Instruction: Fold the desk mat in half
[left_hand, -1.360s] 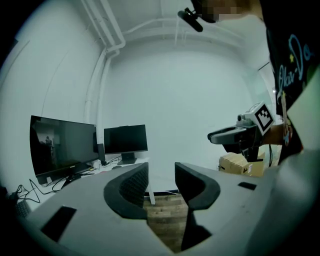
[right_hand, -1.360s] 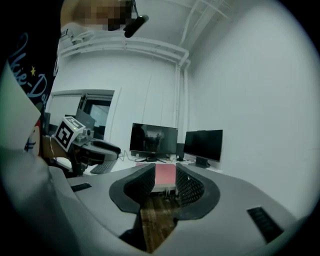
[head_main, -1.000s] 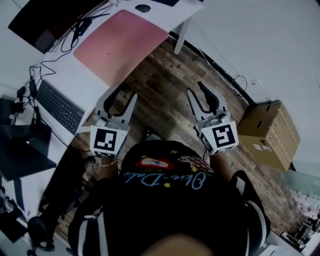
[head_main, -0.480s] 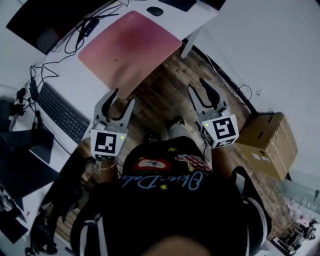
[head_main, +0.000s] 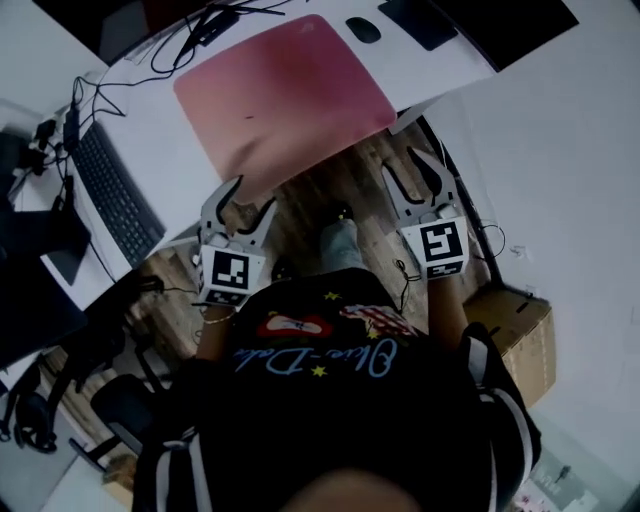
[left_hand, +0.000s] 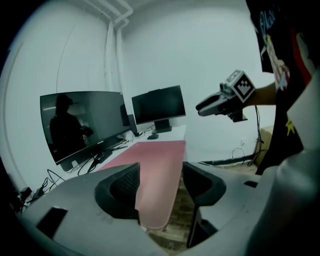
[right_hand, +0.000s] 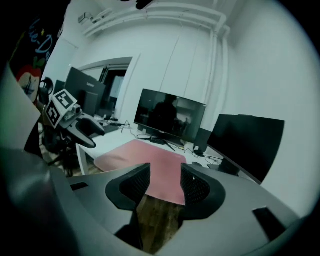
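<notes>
White walls close in a wood-plank floor (head_main: 330, 190) and a white worktop (head_main: 165, 150). On it the pink desk mat (head_main: 285, 95) lies flat and unfolded, its near side along the worktop's front edge and one corner close to the front right corner. A black keyboard (head_main: 108, 195) sits toward the worktop's left end, well apart from the mat, and a dark mouse (head_main: 362, 30) rests just past the mat's far right corner. Two dark monitors (right_hand: 172, 116) stand along the back edge, with cables (head_main: 185, 45) trailing beside them. A cardboard box (head_main: 515, 335) stands on the floor off the right end. The left tongs (head_main: 250, 200) and right tongs (head_main: 412, 170) hover over the floor just short of the front edge, clear of the mat. Both are spreading wider, and neither grips anything.
</notes>
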